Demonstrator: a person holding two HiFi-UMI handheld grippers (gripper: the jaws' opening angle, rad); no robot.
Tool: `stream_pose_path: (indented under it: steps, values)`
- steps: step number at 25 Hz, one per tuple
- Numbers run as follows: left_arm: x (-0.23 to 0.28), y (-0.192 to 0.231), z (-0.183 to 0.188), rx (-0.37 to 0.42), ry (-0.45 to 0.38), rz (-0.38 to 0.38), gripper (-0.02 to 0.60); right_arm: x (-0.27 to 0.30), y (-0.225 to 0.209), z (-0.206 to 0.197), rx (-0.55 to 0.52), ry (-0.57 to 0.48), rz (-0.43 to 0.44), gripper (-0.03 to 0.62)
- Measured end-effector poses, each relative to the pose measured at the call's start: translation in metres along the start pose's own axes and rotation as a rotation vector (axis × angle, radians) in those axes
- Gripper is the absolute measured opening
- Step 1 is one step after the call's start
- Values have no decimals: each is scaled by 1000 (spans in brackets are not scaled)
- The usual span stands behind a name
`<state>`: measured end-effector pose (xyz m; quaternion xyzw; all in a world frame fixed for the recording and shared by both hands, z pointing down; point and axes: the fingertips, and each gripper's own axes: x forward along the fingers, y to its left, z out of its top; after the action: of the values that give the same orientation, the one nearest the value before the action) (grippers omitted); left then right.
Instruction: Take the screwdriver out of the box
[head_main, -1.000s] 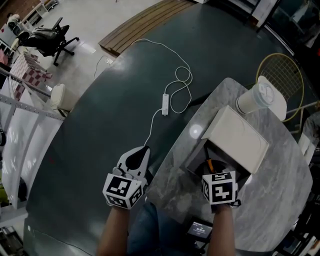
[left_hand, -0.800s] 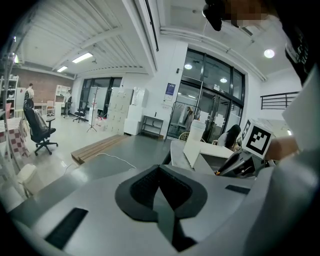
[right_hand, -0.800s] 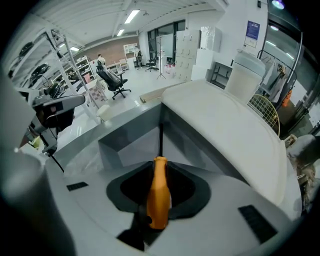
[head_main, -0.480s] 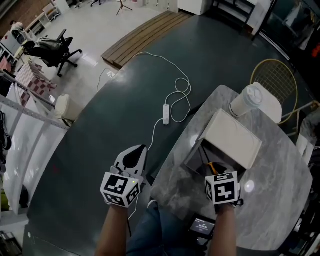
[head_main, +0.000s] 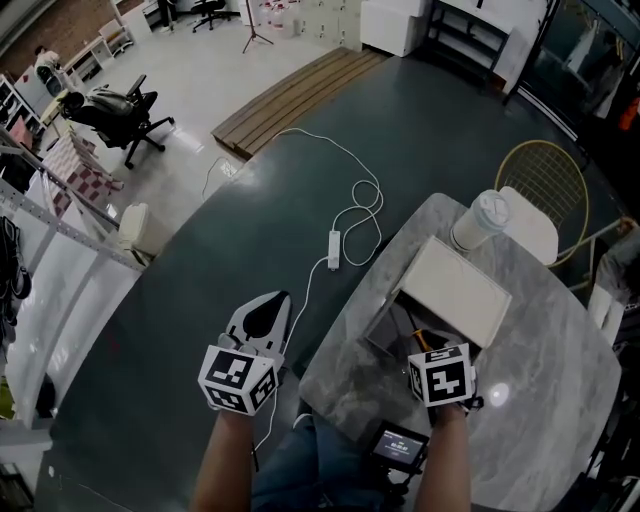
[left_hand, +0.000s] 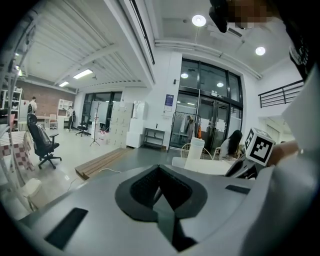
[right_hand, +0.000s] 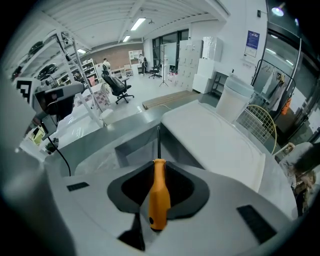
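Your right gripper (right_hand: 159, 170) is closing its jaws on the one orange screwdriver (right_hand: 159, 200) over the one box (right_hand: 127, 147); your left gripper (left_hand: 160, 175) sits pinched together, empty.

No text is legible. The blue poster (right_hand: 251, 42) on the white wall (right_hand: 231, 35) in the right gripper view and the blue sign (left_hand: 169, 101) beside the glass doors (left_hand: 205, 117) in the left gripper view carry print too small to read. The small screen (head_main: 400, 443) shows only blurred marks.

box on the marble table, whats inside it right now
The box shows bare grey walls inside. The orange screwdriver points toward it, handle between the closing jaws of the right gripper. That gripper covers the near part.
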<state>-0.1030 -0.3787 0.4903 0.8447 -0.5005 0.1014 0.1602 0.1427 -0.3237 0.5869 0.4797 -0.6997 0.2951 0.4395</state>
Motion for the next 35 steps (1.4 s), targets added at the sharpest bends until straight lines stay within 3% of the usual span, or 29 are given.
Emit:
stream_pose_path:
  steps: [8,17,31,35]
  values:
    - [14,-13,7,7,3,17,12,19,0,-10,-53,44,64,87]
    - [24,-14,20,14,-14,2,12,-6,-3,10,-49,-13,80,87]
    - [61,-63,87,95,-130,-214,12,-76,-29,40,67,-215,-27,87]
    - [71,-79,109,126,-178,-280,12,-94,-44,47,95,-273,-93,87]
